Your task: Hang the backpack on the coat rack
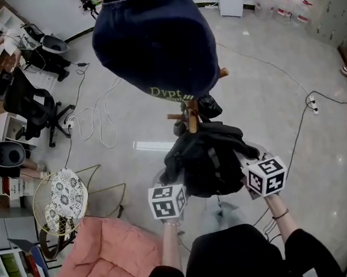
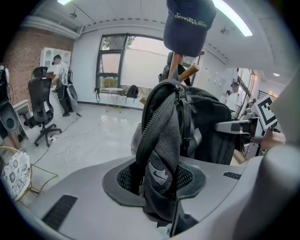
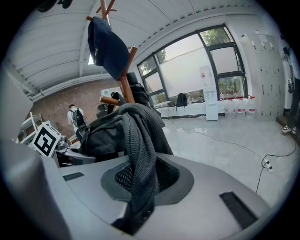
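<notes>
Backpack (image 1: 214, 158), black, with mesh-padded straps: we are holding it up between both grippers, just on the near side of the coat rack (image 1: 191, 116). Its top is lying close under the wooden pegs (whether any loop is already sitting on a peg, we cannot tell).

Left gripper (image 2: 164, 208): its jaws are standing partly apart and pressing on a thick shoulder strap (image 2: 161, 154) bearing a pale logo.

Right gripper (image 3: 136, 206): its jaws are standing nearly together, pinching a thinner run of mesh strap (image 3: 136, 154).

Cap (image 1: 153, 40), navy, lettered: it is sitting on top of the rack, directly above the bag.

Hazards, as we are judging them:
- Both grips are sitting on soft straps, not on the bag's body, so the load is likely swinging freely. A padded strap could creep out of the jaws.
- The pegs are looking short, and a strap laid near a tip could slide off once we are letting go.
- Releasing one side first could tip the bag sideways off the peg.
- Pushing the bag far into the pole could be rocking the rack and shaking the cap loose.
</notes>
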Demonstrator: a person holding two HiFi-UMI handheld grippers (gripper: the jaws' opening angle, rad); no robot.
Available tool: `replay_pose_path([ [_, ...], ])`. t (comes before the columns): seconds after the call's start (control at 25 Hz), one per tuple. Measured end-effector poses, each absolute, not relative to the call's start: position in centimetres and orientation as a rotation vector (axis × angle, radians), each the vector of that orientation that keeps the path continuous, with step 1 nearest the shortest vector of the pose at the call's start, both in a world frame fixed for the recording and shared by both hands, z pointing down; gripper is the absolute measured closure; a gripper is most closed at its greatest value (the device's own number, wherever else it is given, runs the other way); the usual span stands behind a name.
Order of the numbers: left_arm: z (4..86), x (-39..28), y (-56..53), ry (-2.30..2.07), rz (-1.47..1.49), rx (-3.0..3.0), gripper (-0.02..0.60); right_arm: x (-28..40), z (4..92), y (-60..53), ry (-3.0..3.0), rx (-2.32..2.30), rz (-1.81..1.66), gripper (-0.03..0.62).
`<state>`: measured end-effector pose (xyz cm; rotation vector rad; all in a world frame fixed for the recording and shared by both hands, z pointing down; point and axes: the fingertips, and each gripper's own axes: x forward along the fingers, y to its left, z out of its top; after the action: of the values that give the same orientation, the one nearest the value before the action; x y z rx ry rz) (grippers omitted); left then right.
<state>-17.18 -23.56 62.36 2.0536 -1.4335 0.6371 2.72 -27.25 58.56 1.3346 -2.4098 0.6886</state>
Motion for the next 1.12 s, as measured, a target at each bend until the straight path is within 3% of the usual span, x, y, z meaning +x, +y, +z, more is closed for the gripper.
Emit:
replay_pose_path([
  [1.12, 67.6, -17.3, -26.8, -1.443, 0.64, 1.973, 0.431, 2.9, 63.2, -30.6, -2.402, 1.334, 0.665, 0.548],
])
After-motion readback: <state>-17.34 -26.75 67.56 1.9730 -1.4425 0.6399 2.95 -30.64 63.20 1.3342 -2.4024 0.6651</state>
